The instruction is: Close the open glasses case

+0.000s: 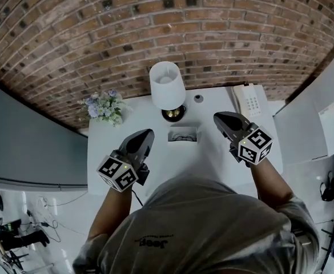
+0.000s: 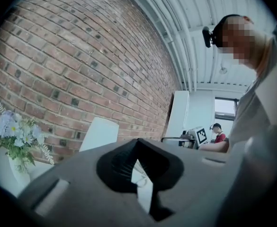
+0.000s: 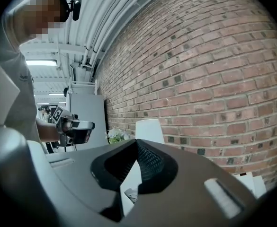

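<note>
Brick wall, white table, lamp, flowers, open glasses case, left gripper, right gripper, jaws shut, empty

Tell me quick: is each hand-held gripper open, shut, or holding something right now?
Left hand-held gripper: shut, holding nothing.
Right hand-held gripper: shut, holding nothing.
Neither touches the open glasses case lying between them.

A red brick wall backs a white table bearing a white-shaded lamp and flowers.
</note>
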`<move>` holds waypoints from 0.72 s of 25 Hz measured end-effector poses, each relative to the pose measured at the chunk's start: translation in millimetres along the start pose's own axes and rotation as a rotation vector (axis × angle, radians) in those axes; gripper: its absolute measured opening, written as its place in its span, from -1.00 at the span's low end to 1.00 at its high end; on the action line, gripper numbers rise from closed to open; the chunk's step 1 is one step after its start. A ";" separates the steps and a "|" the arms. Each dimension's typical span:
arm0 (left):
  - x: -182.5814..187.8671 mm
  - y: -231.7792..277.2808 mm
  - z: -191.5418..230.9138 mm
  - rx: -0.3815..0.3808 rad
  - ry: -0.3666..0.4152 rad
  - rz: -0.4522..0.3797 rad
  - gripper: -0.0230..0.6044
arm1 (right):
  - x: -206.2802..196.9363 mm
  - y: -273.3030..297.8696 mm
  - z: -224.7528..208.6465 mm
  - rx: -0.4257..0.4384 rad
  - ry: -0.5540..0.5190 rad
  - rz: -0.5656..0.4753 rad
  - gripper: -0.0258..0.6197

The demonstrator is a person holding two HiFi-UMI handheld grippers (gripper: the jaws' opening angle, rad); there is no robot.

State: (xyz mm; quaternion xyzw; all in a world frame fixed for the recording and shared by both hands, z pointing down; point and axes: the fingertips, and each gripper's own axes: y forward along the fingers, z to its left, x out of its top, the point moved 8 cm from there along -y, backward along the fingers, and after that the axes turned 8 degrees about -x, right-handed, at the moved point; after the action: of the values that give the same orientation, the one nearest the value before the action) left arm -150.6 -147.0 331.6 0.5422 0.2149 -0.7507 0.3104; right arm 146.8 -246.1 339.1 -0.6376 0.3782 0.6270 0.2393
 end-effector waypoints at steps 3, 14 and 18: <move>2.8 -9.7 15.6 -0.047 0.013 0.013 -0.94 | 0.6 6.9 15.0 -0.039 -0.003 0.000 -0.89; 12.5 -36.6 41.2 -0.098 0.016 0.032 -0.94 | 8.7 30.8 45.7 -0.074 -0.023 0.016 -0.85; 9.7 -36.5 39.6 -0.122 0.022 0.062 -0.94 | 9.4 32.0 51.0 -0.019 -0.033 0.019 -0.61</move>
State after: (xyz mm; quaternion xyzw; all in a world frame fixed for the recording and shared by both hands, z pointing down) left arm -205.1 -149.3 334.5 0.5370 0.2467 -0.7202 0.3634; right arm 89.5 -227.3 330.2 -0.6258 0.3743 0.6433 0.2333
